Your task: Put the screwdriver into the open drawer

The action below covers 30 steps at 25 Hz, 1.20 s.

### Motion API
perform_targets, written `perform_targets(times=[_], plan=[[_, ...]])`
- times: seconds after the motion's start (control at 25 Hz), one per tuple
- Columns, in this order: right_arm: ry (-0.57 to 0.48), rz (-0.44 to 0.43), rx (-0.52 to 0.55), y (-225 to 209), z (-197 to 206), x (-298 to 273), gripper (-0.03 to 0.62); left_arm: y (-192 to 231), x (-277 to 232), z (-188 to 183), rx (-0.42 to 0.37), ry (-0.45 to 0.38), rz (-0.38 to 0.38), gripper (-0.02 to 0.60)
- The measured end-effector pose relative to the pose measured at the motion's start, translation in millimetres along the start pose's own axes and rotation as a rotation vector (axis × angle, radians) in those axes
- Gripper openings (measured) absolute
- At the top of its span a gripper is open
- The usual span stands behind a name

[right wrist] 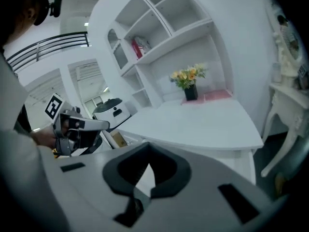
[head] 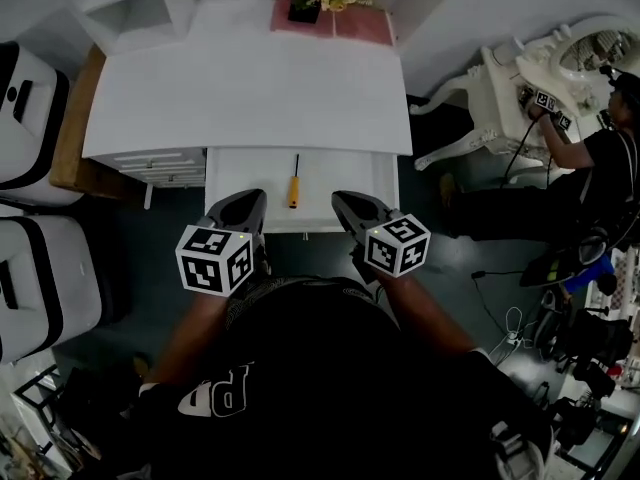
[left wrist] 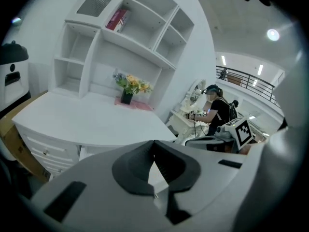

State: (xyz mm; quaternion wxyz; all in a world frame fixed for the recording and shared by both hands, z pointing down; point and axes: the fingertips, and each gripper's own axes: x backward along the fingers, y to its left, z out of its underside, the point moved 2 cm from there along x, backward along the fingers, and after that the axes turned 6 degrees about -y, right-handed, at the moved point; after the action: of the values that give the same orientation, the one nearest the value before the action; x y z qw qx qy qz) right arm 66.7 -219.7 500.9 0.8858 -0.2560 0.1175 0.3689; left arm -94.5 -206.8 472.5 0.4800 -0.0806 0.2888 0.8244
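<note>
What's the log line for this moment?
screwdriver: in open drawer | left tool: shut, empty | right tool: shut, empty | task: placed

Screwdriver (head: pixel 294 182): orange handle toward 6 o'clock, dark shaft toward 12, lies flat inside the open white drawer (head: pixel 375 183).

light: bright, even; ceiling lamp (left wrist: pixel 273 34) glared | table (head: pixel 250 98) washed out white | floor (head: pixel 140 253) dark | gripper views: fisheye bending, black vignetted corners, soft foreground

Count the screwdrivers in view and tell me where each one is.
1. The screwdriver lies inside the open drawer, orange handle toward the person. The closed drawers could hide others.
</note>
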Motion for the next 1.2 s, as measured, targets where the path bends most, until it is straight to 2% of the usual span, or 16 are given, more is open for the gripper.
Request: perform_targets(times=[0.24,0.6,0.76,0.96,1.2], plan=[[-0.069,-0.074,0.052,18.6,-2.4,73.7,0.009,-68.2,17.1,25.7,-0.01,-0.023,-0.019,0.011],[-0.128,-0.154,0.031,33.6,23.5,155.9,0.009,-150.5,48.2,62.3,-0.041,-0.035,-0.028,0.011],[-0.154,-0.167,0.027,43.8,34.2,170.1,0.009,-162.0,60.3,73.4,-0.054,-0.032,-0.041,0.011],[-0.124,-0.166,0.036,56.2,51.2,172.9,0.009,-163.3,75.0,76.1,-0.062,-0.042,-0.052,0.011],[-0.152,-0.137,0.038,68.9,38.7,170.8,0.009,-159.9,76.8,64.9,-0.097,-0.033,-0.008,0.012]])
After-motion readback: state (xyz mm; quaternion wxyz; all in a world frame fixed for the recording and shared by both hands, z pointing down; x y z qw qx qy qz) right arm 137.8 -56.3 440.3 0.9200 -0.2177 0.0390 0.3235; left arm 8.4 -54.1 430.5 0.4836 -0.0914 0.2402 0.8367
